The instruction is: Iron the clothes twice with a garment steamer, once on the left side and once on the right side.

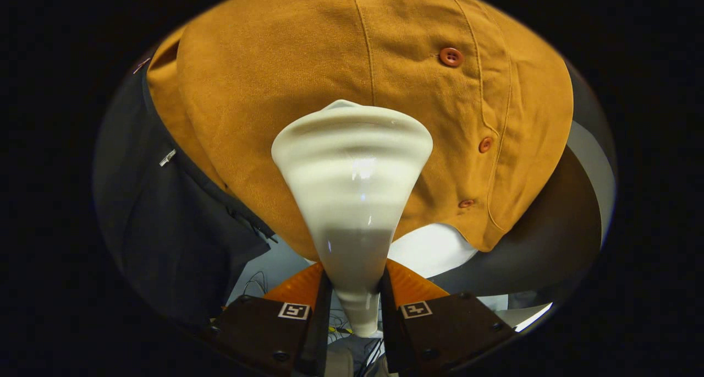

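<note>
steamer head (352, 162) sits flat on the mustard shirt (275, 63), just beside the button placket (484, 118) | gripper (355, 305) clamped on its neck, both fingers pressing | tip: I'd keep the face flush, glide slow along the panel, skip buttons | dark garment (165, 228) hangs alongside

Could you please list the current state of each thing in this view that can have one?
Cream cone-shaped plastic steamer head: clamped at its narrow neck between the jaws, wide end against the shirt.
Mustard-brown cotton shirt: hanging, buttoned shut.
Brown round buttons: fastened along the placket.
Dark jacket: hanging beside the shirt, zip state unclear.
Gripper: shut on the steamer head.
</note>
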